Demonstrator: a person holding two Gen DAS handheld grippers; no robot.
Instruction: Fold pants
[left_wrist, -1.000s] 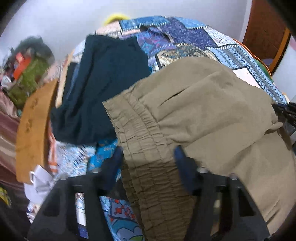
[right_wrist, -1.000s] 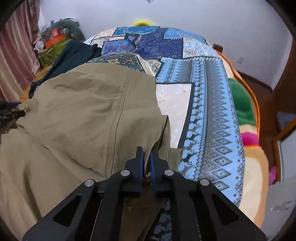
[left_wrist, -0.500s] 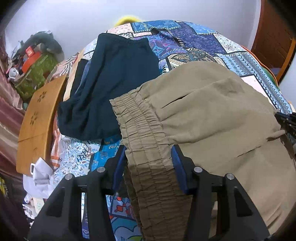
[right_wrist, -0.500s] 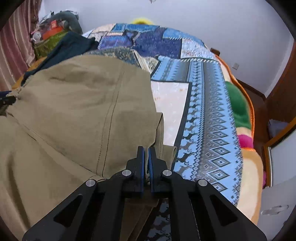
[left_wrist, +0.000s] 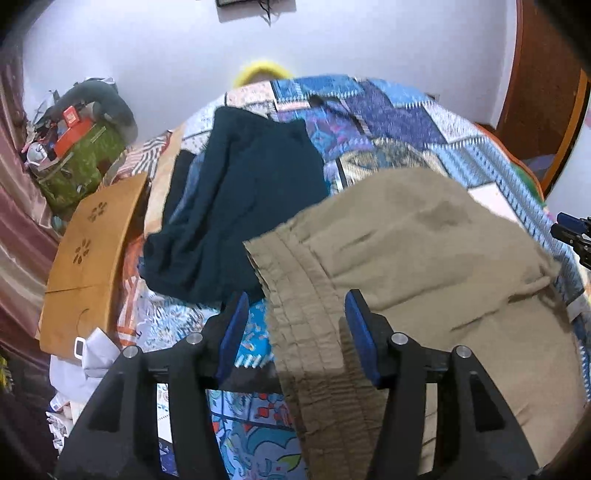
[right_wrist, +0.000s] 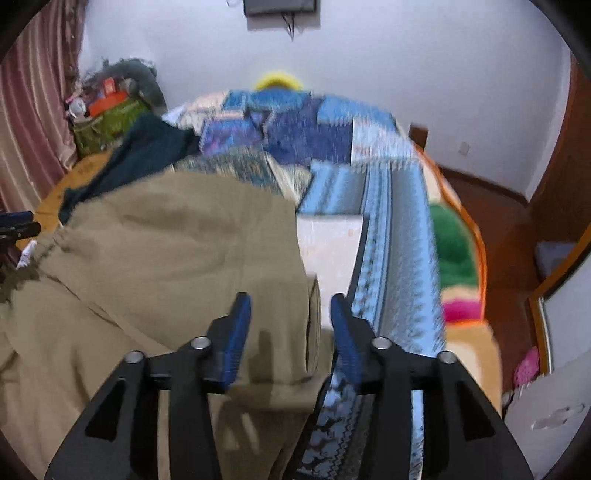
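Observation:
Khaki pants (left_wrist: 424, 258) lie folded over on the patterned bedspread (left_wrist: 388, 125); they also show in the right wrist view (right_wrist: 166, 258). Their gathered elastic waistband (left_wrist: 303, 317) lies between my left gripper's (left_wrist: 295, 325) open jaws, which stand above it. My right gripper (right_wrist: 290, 325) is open too, above the pants' right folded edge (right_wrist: 312, 325). Neither gripper holds the cloth. The right gripper's tip shows at the far right of the left wrist view (left_wrist: 570, 230).
A dark navy garment (left_wrist: 240, 206) lies on the bed left of the pants. A wooden board (left_wrist: 88, 258) and a cluttered green bag (left_wrist: 81, 162) stand at the left. White cloth (left_wrist: 88, 365) lies near the left. A wooden door (left_wrist: 543, 92) is at the right.
Both grippers opened and let go of the pants: the right was shut on the folded edge, the left closed around the waistband. Both drew up and back from the cloth.

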